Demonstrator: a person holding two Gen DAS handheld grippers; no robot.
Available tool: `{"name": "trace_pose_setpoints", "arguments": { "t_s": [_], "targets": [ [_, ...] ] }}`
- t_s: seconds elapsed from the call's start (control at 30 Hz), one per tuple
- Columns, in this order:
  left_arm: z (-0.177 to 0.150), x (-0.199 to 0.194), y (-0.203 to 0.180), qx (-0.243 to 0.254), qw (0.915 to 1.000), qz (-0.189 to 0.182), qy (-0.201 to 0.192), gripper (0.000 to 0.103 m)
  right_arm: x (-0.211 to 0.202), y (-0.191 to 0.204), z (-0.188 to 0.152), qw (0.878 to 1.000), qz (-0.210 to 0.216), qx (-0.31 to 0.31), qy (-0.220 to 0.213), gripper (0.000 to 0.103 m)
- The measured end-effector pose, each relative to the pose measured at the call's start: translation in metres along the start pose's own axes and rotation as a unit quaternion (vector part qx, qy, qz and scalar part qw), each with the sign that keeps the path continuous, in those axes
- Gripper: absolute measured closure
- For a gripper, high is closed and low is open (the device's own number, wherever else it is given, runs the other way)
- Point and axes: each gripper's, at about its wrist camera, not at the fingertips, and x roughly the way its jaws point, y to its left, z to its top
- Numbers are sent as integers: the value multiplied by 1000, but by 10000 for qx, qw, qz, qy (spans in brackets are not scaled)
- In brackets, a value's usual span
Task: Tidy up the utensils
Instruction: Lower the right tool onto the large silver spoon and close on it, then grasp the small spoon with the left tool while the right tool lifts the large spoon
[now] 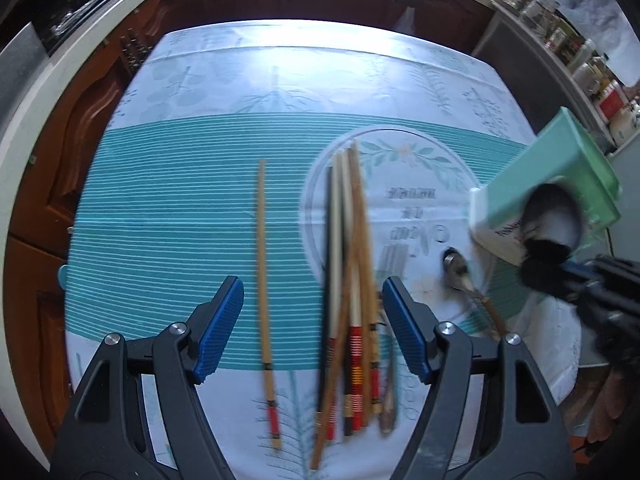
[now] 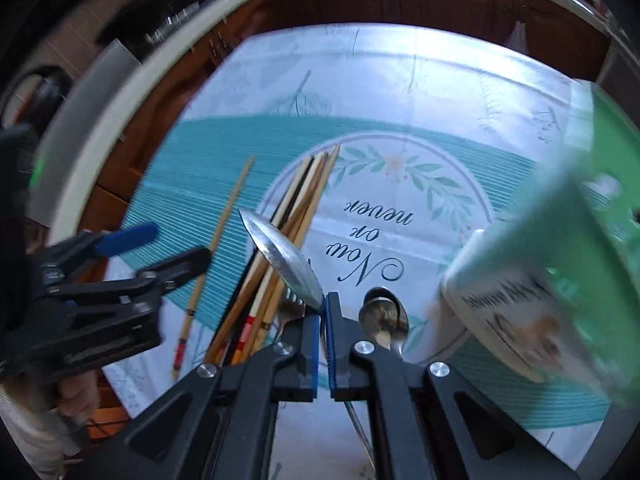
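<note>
My left gripper (image 1: 312, 284) hangs open over the table, with a bundle of wooden chopsticks (image 1: 348, 280) lying below and between its blue pads. A single chopstick (image 1: 264, 300) lies apart, to the left of the bundle. My right gripper (image 2: 324, 308) is shut on a large metal spoon (image 2: 284, 260), whose bowl sticks up to the left of the pads. Beneath it on the cloth lie a smaller spoon (image 2: 384, 316) and a fork (image 2: 290, 308). A green utensil holder (image 2: 560, 280) with a white label sits tilted at the right, blurred.
A teal and white tablecloth (image 1: 168, 216) covers the table. Dark wooden cabinets (image 1: 72, 152) run along the left and far sides. A shelf of jars (image 1: 592, 68) stands at the far right. A hand (image 2: 80, 396) holds the left gripper (image 2: 178, 244).
</note>
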Motion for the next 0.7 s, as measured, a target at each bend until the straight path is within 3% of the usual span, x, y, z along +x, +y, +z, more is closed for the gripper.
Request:
{"name": "trace_pose_setpoints", "arguments": {
  "t_s": [0.23, 0.3, 0.37, 0.5, 0.7],
  "targets": [
    [6, 6, -34, 30, 9971, -754, 120, 34, -64, -8, -16, 9963, 292, 141, -795, 101],
    [8, 15, -44, -17, 9951, -953, 248, 49, -89, -7, -17, 9940, 321, 169, -1034, 101],
    [10, 25, -52, -75, 9934, -1076, 393, 53, -109, -12, -13, 9911, 356, 238, -1257, 101],
    [13, 41, -62, -224, 9927, -1075, 498, 53, -150, -24, -17, 9820, 589, 512, -1723, 101],
    [17, 62, -70, -311, 9937, -897, 598, 54, -198, -50, -18, 9552, 875, 940, -2667, 101]
  ]
}}
